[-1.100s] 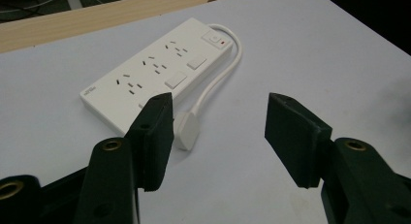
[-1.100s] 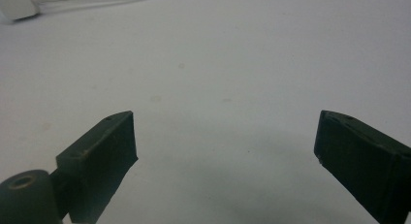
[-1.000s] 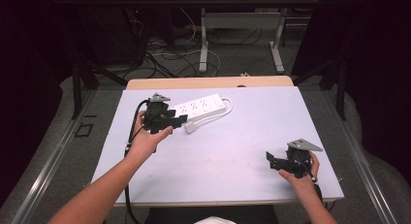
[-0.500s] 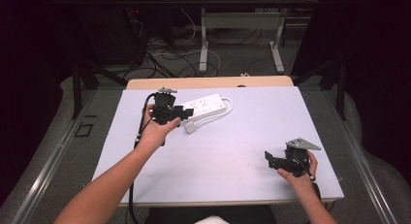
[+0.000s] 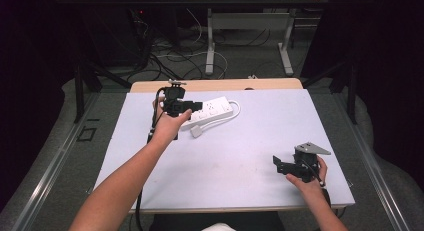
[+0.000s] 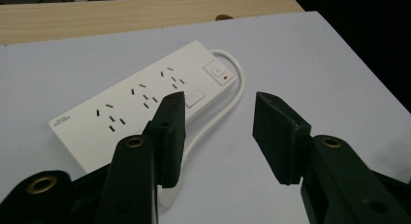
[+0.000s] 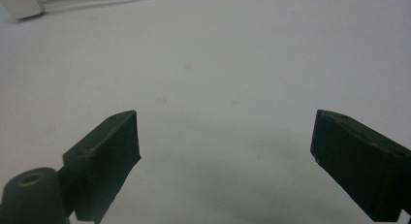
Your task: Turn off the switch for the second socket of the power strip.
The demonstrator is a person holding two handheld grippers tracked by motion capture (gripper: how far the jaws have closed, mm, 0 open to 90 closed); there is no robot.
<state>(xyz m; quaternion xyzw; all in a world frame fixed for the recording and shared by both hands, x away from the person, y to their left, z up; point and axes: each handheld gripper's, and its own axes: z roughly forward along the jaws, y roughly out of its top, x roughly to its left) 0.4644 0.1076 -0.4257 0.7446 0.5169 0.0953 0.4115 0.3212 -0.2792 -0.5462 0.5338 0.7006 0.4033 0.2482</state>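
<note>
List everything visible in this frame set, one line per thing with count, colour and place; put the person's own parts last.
Power strip: one, white, far left-centre of the table, cord looped beside it, red-marked switch at one end.
Plug: one, white, lying on the table just in front of the strip.
Table: one, pale blue-grey top with a wooden far edge.
Second table: one, grey legs, beyond on the floor.
Floor cables: several, dark, behind the table.
Left gripper: one, black, over the strip, jaws open and just been closing, nothing between them.
Right gripper: one, black, near right corner, open, empty.
</note>
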